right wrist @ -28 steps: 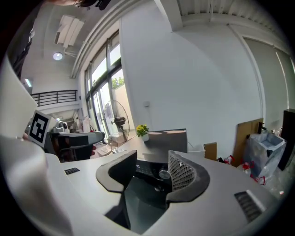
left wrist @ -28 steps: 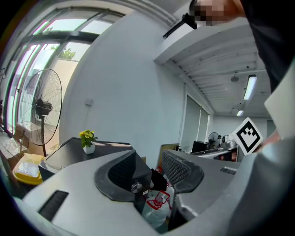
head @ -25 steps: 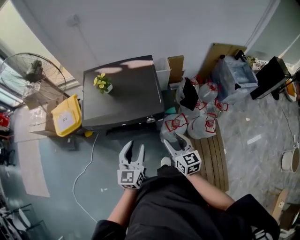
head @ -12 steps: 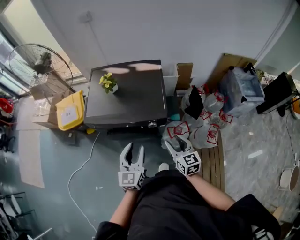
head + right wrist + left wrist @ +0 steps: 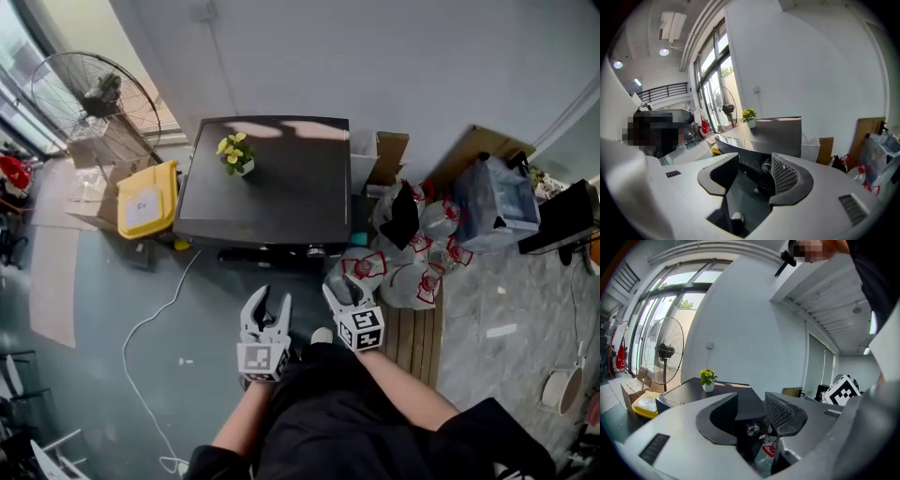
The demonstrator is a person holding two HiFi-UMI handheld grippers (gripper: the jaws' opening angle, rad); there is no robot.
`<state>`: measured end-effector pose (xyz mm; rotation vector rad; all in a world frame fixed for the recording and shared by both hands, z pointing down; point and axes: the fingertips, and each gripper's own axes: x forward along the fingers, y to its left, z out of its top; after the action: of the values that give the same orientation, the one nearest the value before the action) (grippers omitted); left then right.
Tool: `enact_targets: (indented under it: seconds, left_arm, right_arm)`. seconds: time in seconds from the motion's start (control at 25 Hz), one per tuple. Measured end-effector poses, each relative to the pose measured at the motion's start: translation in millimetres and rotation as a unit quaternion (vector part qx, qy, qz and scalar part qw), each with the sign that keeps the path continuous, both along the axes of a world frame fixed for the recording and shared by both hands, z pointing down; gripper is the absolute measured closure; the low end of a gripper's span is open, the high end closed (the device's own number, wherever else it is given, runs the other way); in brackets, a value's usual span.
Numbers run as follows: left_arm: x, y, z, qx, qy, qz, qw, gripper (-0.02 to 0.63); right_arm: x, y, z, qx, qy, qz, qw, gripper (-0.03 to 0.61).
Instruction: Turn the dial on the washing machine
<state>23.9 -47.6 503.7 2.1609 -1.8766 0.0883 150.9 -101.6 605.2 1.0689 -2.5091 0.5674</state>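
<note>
The washing machine (image 5: 267,183) is a dark, flat-topped box against the white wall. Its silver dial (image 5: 316,251) sits on the front panel near the right corner. The dial (image 5: 752,429) shows between the left gripper's jaws, some way off. It (image 5: 766,166) also shows just inside the right gripper's mesh pad, still apart from it. My left gripper (image 5: 269,298) hangs open in front of the machine, above the floor. My right gripper (image 5: 339,284) is open too, nearer the dial and pointing at the front right corner. Neither holds anything.
A small potted yellow flower (image 5: 234,153) stands on the machine's lid. A yellow-lidded bin (image 5: 145,199) and a standing fan (image 5: 89,98) are to the left. White bags with red print (image 5: 412,262) and a wooden pallet (image 5: 412,328) crowd the right. A white cable (image 5: 150,319) trails across the floor.
My right gripper has sunk and moved in toward the machine's front right corner. The left gripper has stayed about where it was. Both stay open.
</note>
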Motion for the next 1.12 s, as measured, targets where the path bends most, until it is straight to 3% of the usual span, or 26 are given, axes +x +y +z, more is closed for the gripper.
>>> enact_targets:
  seconds: [0.52, 0.72, 1.12]
  left_arm:
    - [-37.0, -20.8, 41.1, -0.018, 0.026, 0.002, 0.9995, 0.457]
    - [-53.6, -29.6, 54.5, -0.043, 0.030, 0.007, 0.9986, 0.457]
    - [-46.8, -55.7, 63.6, -0.032, 0.031, 0.074, 0.9963, 0.457]
  right_arm:
    - [-32.9, -39.4, 80.9, -0.034, 0.044, 0.047, 0.997, 0.365]
    - [-43.4, -52.4, 107.1, -0.047, 0.062, 0.071, 0.994, 0.354]
    - [-54.2, -70.1, 145.3, -0.055, 0.095, 0.114, 0.987, 0.337]
